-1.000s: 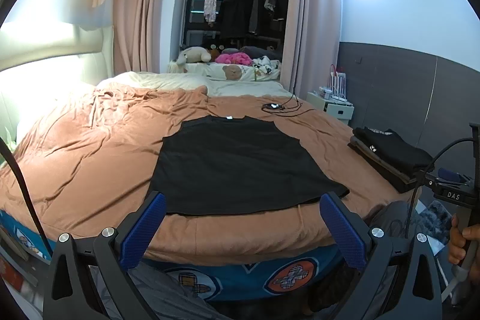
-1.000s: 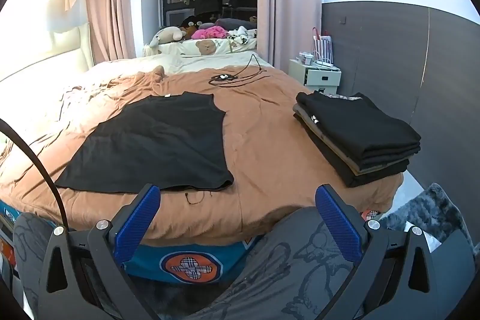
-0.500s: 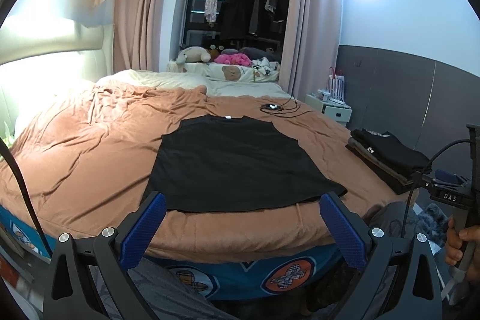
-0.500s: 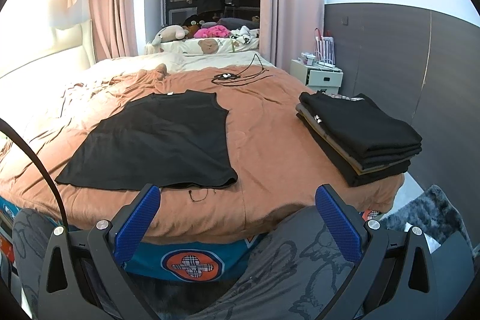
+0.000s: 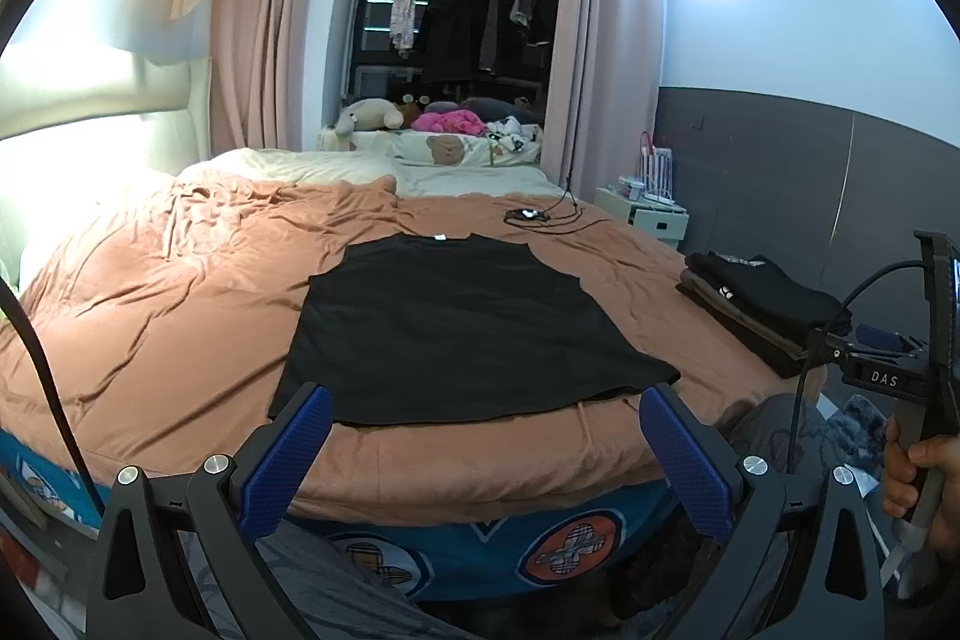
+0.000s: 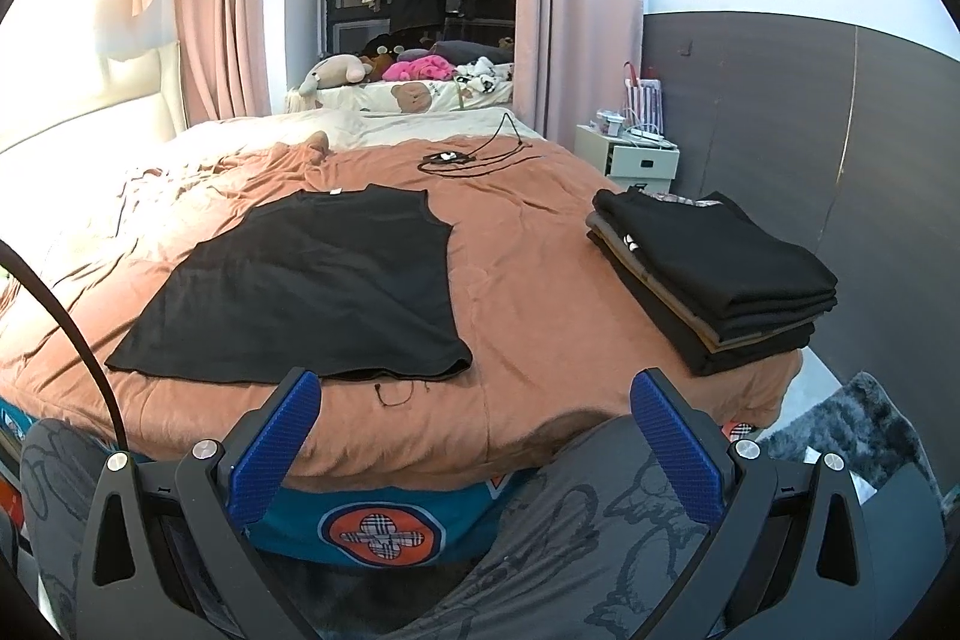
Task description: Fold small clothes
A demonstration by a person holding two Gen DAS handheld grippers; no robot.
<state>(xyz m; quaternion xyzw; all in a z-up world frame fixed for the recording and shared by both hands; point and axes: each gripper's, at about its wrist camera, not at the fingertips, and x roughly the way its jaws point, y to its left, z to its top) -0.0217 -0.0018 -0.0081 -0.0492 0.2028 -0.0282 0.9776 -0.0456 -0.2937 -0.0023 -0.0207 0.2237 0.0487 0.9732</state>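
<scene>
A black sleeveless top (image 5: pixel 456 328) (image 6: pixel 312 292) lies flat on the brown bedspread (image 5: pixel 180 292), hem toward me and neck away. My left gripper (image 5: pixel 483 451) hangs open in front of the bed's near edge, just short of the hem, with nothing between its blue pads. My right gripper (image 6: pixel 477 445) is open too, off the bed's near edge to the right of the top, holding nothing. A pile of folded dark clothes (image 6: pixel 714 274) (image 5: pixel 762 304) sits at the bed's right edge. In the left wrist view a hand (image 5: pixel 918 484) holds the right gripper's handle at far right.
A black cable and small device (image 6: pixel 462 157) lie on the far part of the bed. Plush toys and pillows (image 5: pixel 420 130) sit at the back, with a white nightstand (image 6: pixel 636 157) to the right. A grey rug (image 6: pixel 852 436) covers the floor at right. My grey trouser legs (image 6: pixel 576 532) are below.
Both views have shifted slightly: the top and the clothes pile sit a little higher and farther in frame. Both grippers stay open and empty.
</scene>
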